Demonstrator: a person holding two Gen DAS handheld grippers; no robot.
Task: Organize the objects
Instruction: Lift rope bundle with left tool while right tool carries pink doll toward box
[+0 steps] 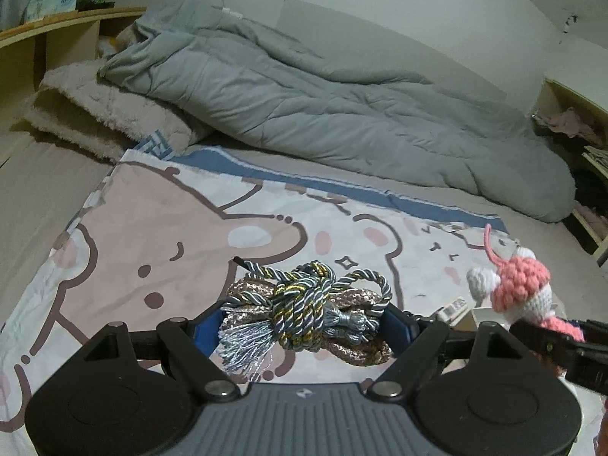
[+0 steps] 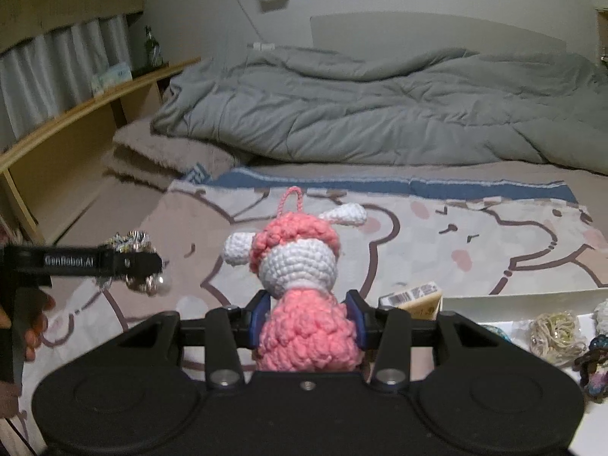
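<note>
Though airborne, doll between fingers

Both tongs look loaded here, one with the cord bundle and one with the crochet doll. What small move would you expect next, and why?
Probably carry the crochet doll rightward over the white box and lower it in. The right tongs are clamped on its pink body, lifted off the cartoon blanket, and the box beside them already holds small items. The left tongs, gripping the cord bundle, could follow.

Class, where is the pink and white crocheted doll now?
The pink and white crocheted doll is held in the right gripper, above the cartoon bear blanket.
</note>
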